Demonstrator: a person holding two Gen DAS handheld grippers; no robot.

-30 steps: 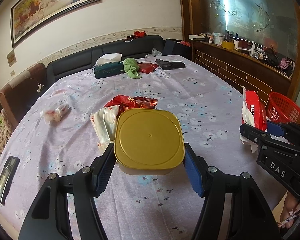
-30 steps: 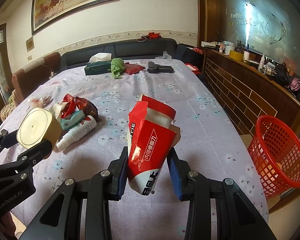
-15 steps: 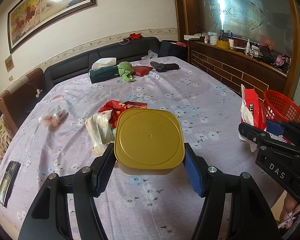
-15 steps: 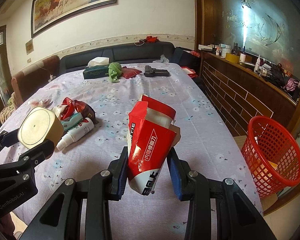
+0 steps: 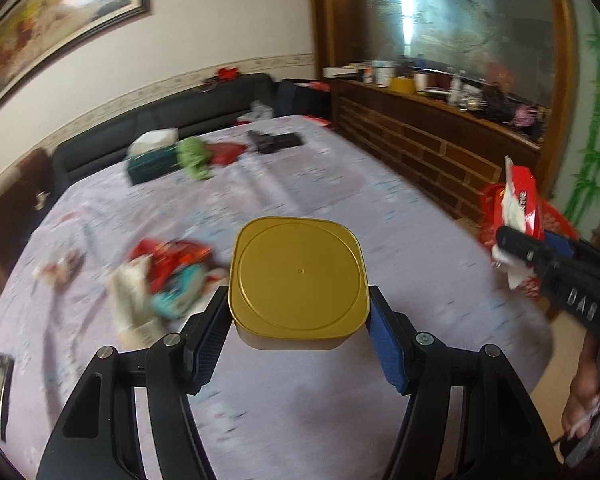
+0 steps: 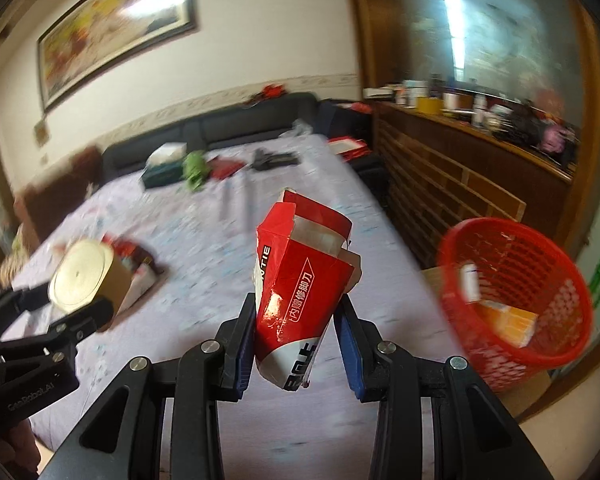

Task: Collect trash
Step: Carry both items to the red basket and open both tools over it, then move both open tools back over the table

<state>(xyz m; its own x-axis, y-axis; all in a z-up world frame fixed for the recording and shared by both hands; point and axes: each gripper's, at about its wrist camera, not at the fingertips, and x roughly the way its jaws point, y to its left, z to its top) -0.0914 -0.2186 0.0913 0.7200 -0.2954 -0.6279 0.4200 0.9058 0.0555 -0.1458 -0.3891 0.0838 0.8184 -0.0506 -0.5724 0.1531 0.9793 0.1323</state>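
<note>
The left claw (image 5: 298,322) was clenched on a gold square tin (image 5: 298,280), one pad against each side, the tin held clear above the near edge of the bench (image 5: 340,184) with its lid facing the camera. The right claw (image 6: 296,334) was grasping a torn red-and-white carton (image 6: 300,292), upright between its pads above the bench's right edge. The carton bore the letters "TIE" down one side and white Chinese characters inside an arrow outline — the characters were sharp, the rest of the frame blurred. The right claw's body read "DAS" in the left view; the left claw's body read "GenRobot.AI" in the right view. A red mesh basket (image 6: 516,292) stood on the floor just off the bench's right edge, with an orange box (image 6: 508,320) inside. A heap of wrappers (image 5: 168,276) lay near the bench's left edge — too blurred to read.
</note>
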